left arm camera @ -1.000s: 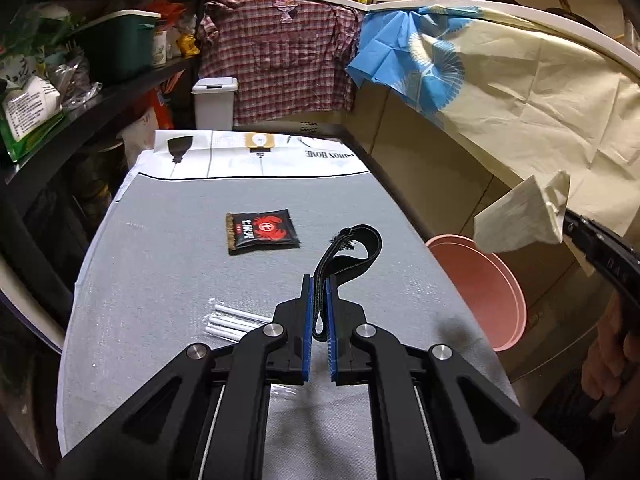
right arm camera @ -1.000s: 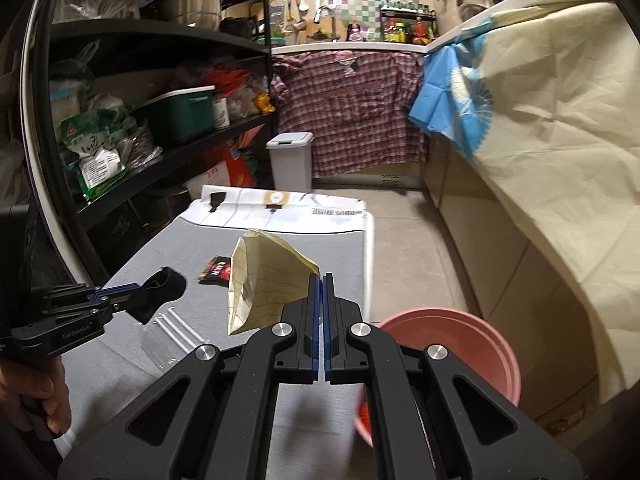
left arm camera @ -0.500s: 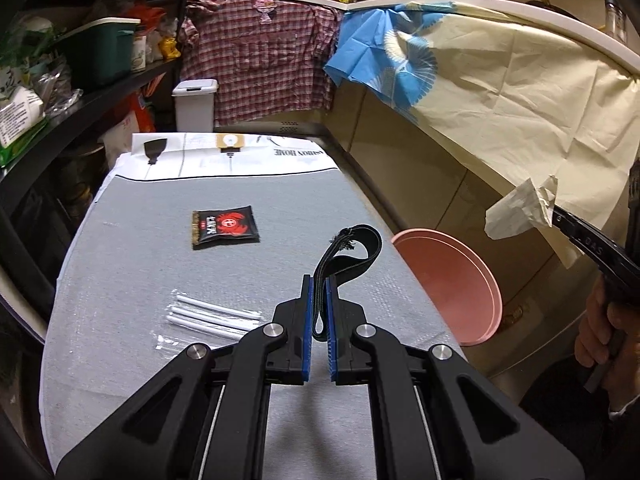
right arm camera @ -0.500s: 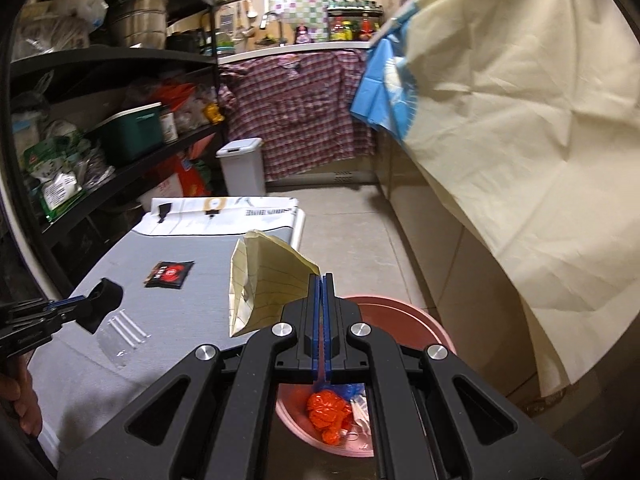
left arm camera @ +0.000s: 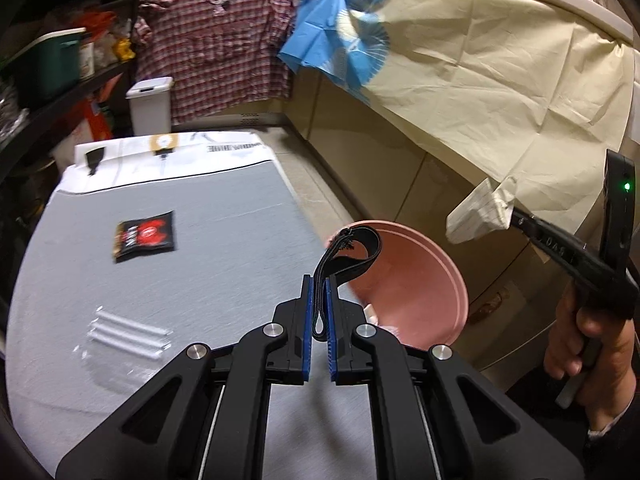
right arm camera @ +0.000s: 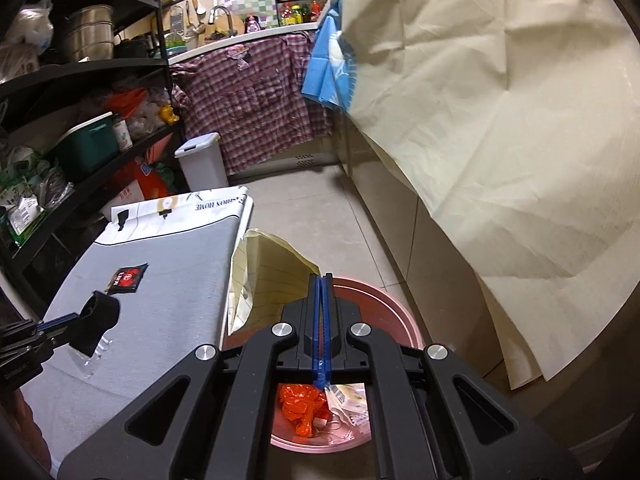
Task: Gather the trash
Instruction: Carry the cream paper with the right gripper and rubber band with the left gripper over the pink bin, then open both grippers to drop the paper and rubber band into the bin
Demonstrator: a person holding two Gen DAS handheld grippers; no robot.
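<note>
- Your left gripper is pinched tight on a black strap, and the loop hangs over the pink bin.
- Your right gripper is squeezed on a lined paper scrap above that bin.
- A black-and-red packet and clear-wrapped straws lie on the grey table.

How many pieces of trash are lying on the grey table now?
2. A black and red packet lies near the middle of the table; a clear wrapper of white sticks lies nearer the camera, at the left. More may be hidden behind the left gripper.
</note>
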